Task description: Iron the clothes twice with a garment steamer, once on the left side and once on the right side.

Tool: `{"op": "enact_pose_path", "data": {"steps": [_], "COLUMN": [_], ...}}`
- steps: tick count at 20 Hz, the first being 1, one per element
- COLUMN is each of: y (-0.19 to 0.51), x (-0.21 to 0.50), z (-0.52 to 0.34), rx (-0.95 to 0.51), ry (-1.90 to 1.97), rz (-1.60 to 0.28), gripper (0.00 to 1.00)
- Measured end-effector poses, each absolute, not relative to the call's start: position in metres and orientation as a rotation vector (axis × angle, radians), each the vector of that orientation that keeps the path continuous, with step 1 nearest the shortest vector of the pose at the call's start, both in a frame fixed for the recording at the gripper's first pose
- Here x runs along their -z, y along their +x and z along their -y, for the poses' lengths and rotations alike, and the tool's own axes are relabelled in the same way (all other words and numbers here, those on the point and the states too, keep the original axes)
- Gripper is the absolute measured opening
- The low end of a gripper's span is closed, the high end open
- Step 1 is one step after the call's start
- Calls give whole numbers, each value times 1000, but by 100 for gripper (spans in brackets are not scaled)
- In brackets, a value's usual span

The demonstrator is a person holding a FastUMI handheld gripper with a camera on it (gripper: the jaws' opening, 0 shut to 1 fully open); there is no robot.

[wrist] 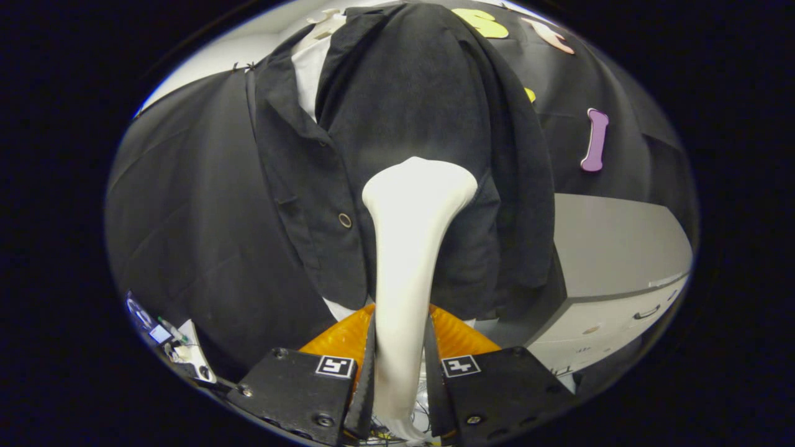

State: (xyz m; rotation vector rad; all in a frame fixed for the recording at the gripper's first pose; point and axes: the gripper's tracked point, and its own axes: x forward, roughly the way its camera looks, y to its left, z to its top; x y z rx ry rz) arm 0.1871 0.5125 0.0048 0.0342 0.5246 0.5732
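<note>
The tongs (400,372) are clamped on the handle of a white plastic garment steamer (410,248), one finger pressing on each side of the slim handle, which rises between them and widens into a broad, rounded head well ahead of the fingertips. That head lies against the front of a black button-up jacket (397,124) that hangs upright straight ahead, draped from the top, with its open collar showing a white lining or shirt (308,68) beneath. The steamer head sits on the jacket's panel just beside the buttoned edge, and a round metal-rimmed button (345,220) shows on the neighbouring flap close to the head, at roughly the same height. Whether steam is coming out cannot be told. Behind the handle, just beyond the fingers and below the jacket's hem, an orange ribbed curved part (456,335) shows on both sides of the handle. Beyond the jacket on one side stands a grey cabinet with drawers (615,292), its flat top bare and a drawer handle visible on its front. On the other side, low down near the fingers, lies a small cluster of devices and cables (168,338), too small to make out.
</note>
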Motion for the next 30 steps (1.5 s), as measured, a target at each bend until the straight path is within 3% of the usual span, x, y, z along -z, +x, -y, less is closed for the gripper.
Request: {"op": "enact_pose_path", "data": {"steps": [19, 24, 30], "y": [173, 164, 142], "x": [76, 59, -11], "z": [-506, -502, -507], "rx": [-548, -552, -566], "ry": [-1, 15, 44], "rz": [-671, -651, -533], "gripper": [38, 38, 38]}}
